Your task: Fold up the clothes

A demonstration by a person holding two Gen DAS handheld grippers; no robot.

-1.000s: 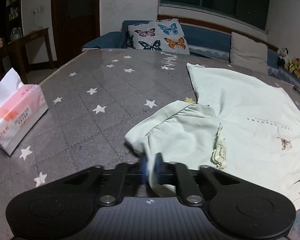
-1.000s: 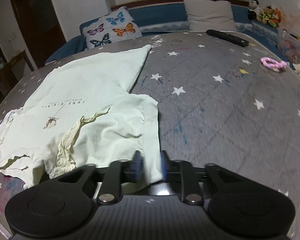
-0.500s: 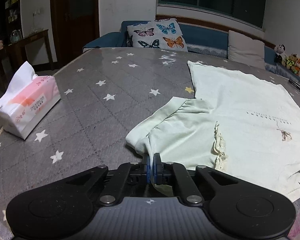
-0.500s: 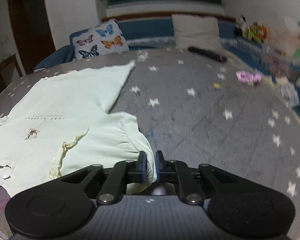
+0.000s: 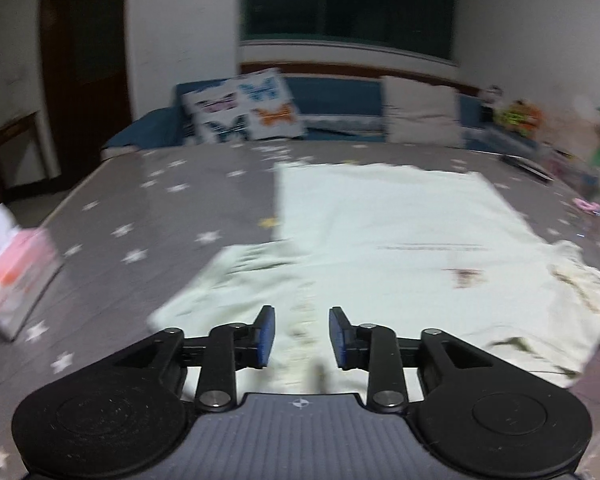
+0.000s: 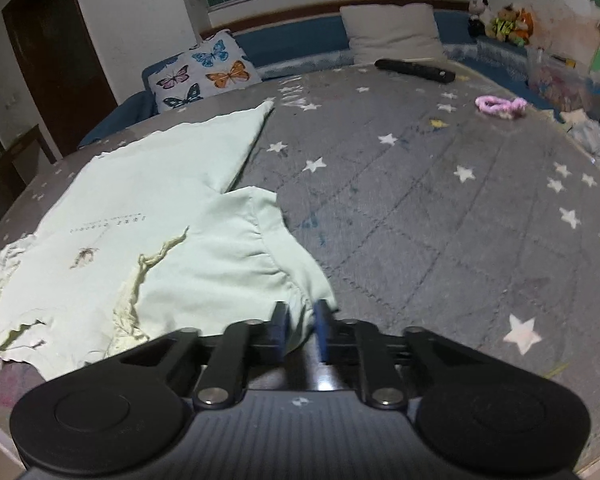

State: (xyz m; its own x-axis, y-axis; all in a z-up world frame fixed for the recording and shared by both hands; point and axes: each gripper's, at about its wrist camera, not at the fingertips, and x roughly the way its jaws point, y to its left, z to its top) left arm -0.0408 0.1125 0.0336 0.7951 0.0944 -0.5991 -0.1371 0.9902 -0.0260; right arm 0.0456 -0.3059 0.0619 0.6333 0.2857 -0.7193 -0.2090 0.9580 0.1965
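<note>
A pale green T-shirt [image 5: 400,236] lies spread on the grey star-patterned surface [image 5: 148,216], print side up. It also shows in the right wrist view [image 6: 140,216]. My left gripper [image 5: 300,336] is open and empty, just above the shirt's near left sleeve [image 5: 244,280]. The left wrist view is blurred. My right gripper [image 6: 300,328] is part open, its jaws on either side of the right sleeve's edge [image 6: 296,300], with cloth still between them.
A pink tissue pack [image 5: 12,276] stands at the left edge. A butterfly pillow [image 6: 204,72] and a beige pillow [image 6: 392,28] lie at the back. A black remote [image 6: 414,70] and a pink hair tie [image 6: 500,106] lie far right. Soft toys [image 6: 504,20] sit in the corner.
Both grippers were shut on the sleeves half a second ago. The left has opened wide, let go and swung right over the shirt. The right has opened partway.
</note>
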